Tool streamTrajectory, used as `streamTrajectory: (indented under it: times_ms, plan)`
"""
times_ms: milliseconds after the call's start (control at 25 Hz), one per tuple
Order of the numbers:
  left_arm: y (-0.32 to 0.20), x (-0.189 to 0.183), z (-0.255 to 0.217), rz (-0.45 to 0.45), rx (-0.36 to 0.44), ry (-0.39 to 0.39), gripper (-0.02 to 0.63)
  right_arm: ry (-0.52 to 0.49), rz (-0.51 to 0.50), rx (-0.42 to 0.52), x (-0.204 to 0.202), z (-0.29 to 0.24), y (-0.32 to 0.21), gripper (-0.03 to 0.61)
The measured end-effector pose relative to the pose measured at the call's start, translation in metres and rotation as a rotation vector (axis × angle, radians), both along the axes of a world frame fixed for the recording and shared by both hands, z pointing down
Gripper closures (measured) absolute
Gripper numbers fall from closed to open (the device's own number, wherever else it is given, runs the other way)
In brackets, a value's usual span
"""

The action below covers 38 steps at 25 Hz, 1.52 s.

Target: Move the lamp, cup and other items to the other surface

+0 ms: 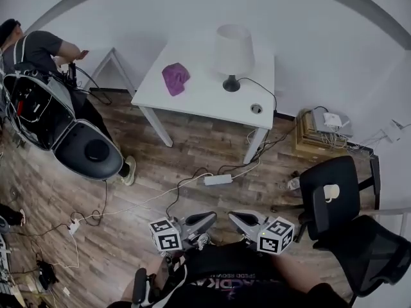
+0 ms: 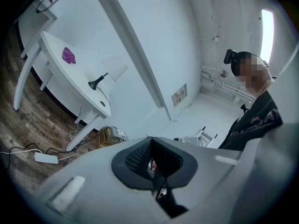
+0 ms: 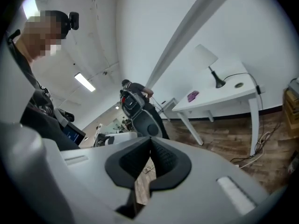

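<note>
While upright on the table (image 1: 196,98), white-shaded lamp (image 1: 233,49), black base.

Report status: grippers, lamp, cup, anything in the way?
Left gripper, right gripper both shut, empty. Lamp and purple cloth on white table; cup on black chair. Power strip, cables on floor before table.

White table (image 1: 192,95) noted against wall; lamp (image 1: 232,55) stood upright on it, purple cloth (image 1: 174,77) laid to its left, apart. Cable hole (image 1: 256,108) seen near right front corner. On black chair (image 1: 327,218), cup (image 1: 331,192) seated. Power strip (image 1: 218,179) and cables laid on wood floor (image 1: 128,236)
</note>
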State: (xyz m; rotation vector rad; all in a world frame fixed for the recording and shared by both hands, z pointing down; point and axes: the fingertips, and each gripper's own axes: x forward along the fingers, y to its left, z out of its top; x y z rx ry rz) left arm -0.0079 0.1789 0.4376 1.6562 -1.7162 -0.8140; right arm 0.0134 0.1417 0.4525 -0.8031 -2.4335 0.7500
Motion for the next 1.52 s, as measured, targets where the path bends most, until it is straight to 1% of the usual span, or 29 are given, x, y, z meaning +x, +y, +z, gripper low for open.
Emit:
streamTrajectory:
  times_ms: [120,200,280,400,520,640,760,1120,1320,1520]
  plan:
    - [0.022,-0.005,-0.001,-0.022,0.012,-0.009,0.614,-0.023,-0.128,0.037,-0.007,-0.001,0.043,0.574]
    - [0.035,-0.01,-0.001,-0.029,0.017,-0.026,0.614,-0.046,-0.178,0.065,-0.013,-0.001,0.062,0.574]
    - [0.049,-0.017,0.001,-0.051,0.024,-0.032,0.614,-0.06,-0.199,0.08,-0.018,0.001,0.076,0.574]
    - [0.069,-0.022,0.0,-0.093,0.031,-0.018,0.614,-0.064,-0.176,0.062,-0.023,-0.002,0.083,0.574]
    - [0.079,-0.02,0.003,-0.104,0.047,-0.013,0.614,-0.06,-0.168,0.059,-0.02,0.0,0.087,0.574]
    - [0.083,-0.022,0.004,-0.102,0.06,0.006,0.614,-0.052,-0.177,0.06,-0.018,0.003,0.093,0.574]
    - [0.087,-0.024,0.001,-0.101,0.068,0.017,0.614,-0.053,-0.156,0.051,-0.021,-0.001,0.093,0.574]
    - [0.087,-0.021,-0.002,-0.079,0.071,0.021,0.614,-0.051,-0.129,0.051,-0.019,-0.005,0.092,0.574]
    - [0.084,-0.015,-0.005,-0.052,0.081,-0.005,0.614,-0.05,-0.134,0.051,-0.016,-0.003,0.094,0.574]
    - [0.084,-0.016,-0.006,-0.066,0.079,-0.013,0.614,-0.053,-0.136,0.046,-0.016,0.0,0.093,0.574]
